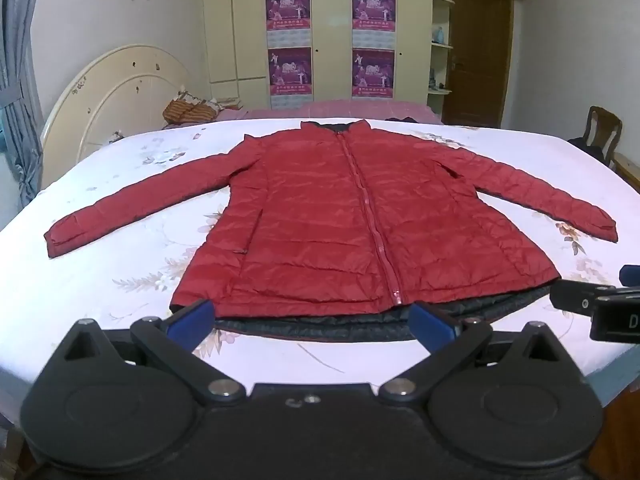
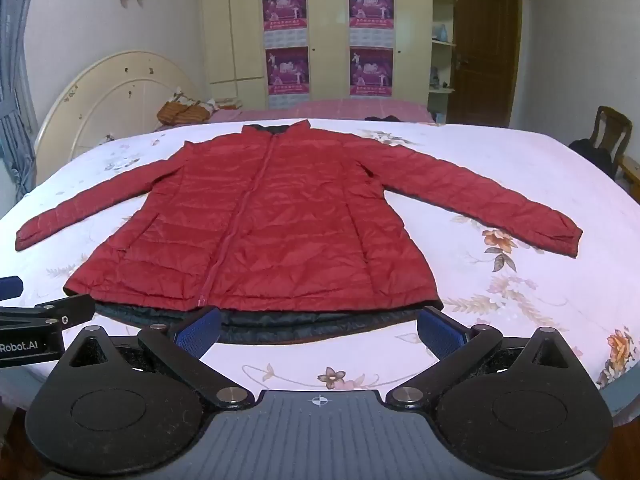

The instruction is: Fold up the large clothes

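A red quilted down jacket (image 1: 340, 216) lies flat and zipped on the bed, front up, collar far, hem near, both sleeves spread out. Its dark lining shows along the near hem (image 1: 320, 326). The jacket also fills the right wrist view (image 2: 264, 220). My left gripper (image 1: 310, 322) is open and empty, just before the hem, its blue pads apart. My right gripper (image 2: 322, 328) is open and empty, just before the hem's right part. The right gripper's side shows at the right edge of the left wrist view (image 1: 592, 304); the left gripper's side shows at the left edge of the right wrist view (image 2: 40, 320).
The jacket lies on a white floral bedsheet (image 1: 120, 248). A cream headboard (image 1: 116, 92) stands at the far left. A pink bed with a basket (image 1: 192, 110) lies behind, then a wardrobe with posters (image 1: 332, 40), a brown door (image 1: 476, 48) and a wooden chair (image 1: 600, 132).
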Demonstrator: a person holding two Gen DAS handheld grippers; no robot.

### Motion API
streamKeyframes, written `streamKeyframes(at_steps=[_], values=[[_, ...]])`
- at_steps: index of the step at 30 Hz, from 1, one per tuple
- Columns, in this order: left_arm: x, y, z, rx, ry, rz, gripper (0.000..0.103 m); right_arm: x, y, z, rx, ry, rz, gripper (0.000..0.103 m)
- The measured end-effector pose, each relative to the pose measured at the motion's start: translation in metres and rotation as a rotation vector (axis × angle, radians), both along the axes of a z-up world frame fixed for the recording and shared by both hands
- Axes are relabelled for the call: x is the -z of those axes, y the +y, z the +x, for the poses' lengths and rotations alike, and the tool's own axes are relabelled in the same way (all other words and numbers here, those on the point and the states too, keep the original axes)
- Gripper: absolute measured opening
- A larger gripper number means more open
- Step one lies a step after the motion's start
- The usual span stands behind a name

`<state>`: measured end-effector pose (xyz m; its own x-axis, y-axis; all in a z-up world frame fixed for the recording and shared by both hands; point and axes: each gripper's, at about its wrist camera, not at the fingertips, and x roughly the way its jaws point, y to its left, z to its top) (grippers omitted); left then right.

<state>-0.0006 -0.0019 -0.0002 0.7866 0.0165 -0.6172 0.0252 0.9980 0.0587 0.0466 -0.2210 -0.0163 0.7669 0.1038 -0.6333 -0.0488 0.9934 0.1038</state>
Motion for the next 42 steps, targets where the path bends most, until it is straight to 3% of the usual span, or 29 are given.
streamKeyframes(at_steps=[42], values=[[0.0009,-0.0031,0.0018,-0.020,0.001,-0.011,0.103,-0.0011,-0.0072,0.0055,-0.005,-0.008,0.003,0.103]])
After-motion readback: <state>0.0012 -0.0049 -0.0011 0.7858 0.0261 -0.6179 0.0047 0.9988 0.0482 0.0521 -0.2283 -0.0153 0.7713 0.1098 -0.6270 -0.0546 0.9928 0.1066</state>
